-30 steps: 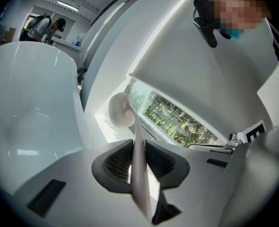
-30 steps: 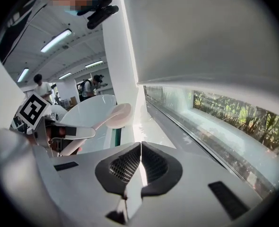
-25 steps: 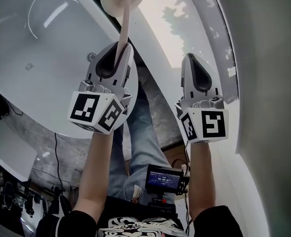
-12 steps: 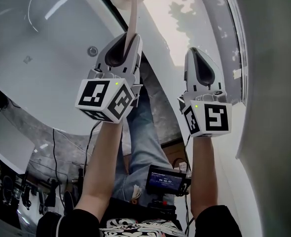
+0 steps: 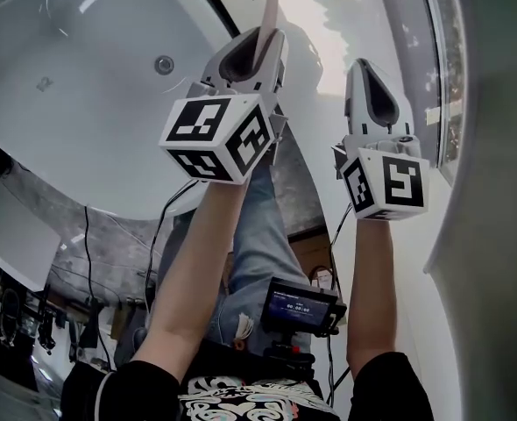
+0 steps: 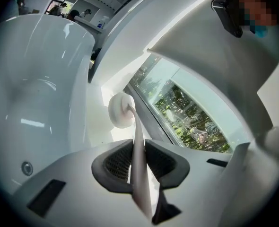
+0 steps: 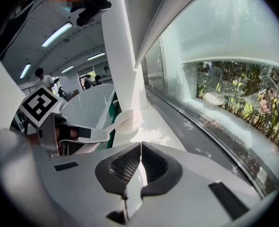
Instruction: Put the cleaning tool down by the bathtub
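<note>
Right now the left tongs are clamped on the pale handle of the long-handled scrubber. The handle runs up between the pads to the round head. That head sits low over the bright strip of floor between the white bathtub and the low window. Whether it already touches the floor I cannot tell. The right tongs are closed on nothing, held just beside the left pair on the window side.

The step in hand looks like the final lowering. To do it well, bring the head down until the floor takes its weight. Then tip the handle down so it lies along the outside of the tub, not across its rim. Release only once both ends are supported, because the round head seems likely to be the heavier end and could swing or roll. Keep the tool on the floor side, well away from the basin and its drain, and leave the right tongs clear of the handle's path.
</note>
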A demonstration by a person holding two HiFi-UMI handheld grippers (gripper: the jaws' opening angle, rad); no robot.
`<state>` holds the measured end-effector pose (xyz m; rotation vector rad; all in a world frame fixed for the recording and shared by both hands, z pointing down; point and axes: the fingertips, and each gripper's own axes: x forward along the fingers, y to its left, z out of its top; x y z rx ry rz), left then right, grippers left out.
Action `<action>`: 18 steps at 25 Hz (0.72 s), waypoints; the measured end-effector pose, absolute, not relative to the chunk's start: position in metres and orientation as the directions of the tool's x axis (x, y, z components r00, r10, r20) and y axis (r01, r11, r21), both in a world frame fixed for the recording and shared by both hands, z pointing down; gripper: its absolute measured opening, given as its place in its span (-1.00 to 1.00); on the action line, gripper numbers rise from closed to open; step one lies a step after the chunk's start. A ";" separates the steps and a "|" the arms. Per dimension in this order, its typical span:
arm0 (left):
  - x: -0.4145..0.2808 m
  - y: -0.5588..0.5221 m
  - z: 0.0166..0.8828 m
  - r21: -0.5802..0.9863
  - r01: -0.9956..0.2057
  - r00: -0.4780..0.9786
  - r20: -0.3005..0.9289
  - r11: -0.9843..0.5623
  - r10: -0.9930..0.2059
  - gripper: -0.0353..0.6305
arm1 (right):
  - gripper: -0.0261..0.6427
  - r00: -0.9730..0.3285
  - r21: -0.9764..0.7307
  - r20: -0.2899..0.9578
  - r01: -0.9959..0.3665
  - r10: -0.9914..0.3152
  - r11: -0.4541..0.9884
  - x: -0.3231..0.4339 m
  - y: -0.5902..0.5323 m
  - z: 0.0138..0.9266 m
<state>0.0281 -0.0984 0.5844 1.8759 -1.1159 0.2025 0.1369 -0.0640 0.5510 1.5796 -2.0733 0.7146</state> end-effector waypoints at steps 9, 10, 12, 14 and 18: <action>0.049 -0.093 0.603 0.665 -0.746 0.555 0.601 -0.025 -0.575 -0.64 | -0.84 -0.248 -0.141 0.637 -0.968 -0.729 0.206 0.141 -0.056 0.554; 0.050 -0.094 0.604 0.673 -0.739 0.555 0.597 -0.014 -0.579 -0.64 | -0.84 -0.246 -0.141 0.638 -0.969 -0.729 0.204 0.143 -0.055 0.554; 0.052 -0.097 0.606 0.686 -0.728 0.551 0.593 0.009 -0.587 -0.64 | -0.84 -0.240 -0.135 0.641 -0.970 -0.729 0.201 0.146 -0.054 0.555; 0.053 -0.100 0.608 0.692 -0.720 0.543 0.598 0.040 -0.590 -0.64 | -0.84 -0.228 -0.109 0.647 -0.972 -0.728 0.207 0.150 -0.054 0.557; 0.059 -0.104 0.618 0.690 -0.718 0.534 0.629 0.090 -0.565 -0.64 | -0.84 -0.212 -0.082 0.652 -0.974 -0.728 0.210 0.154 -0.057 0.561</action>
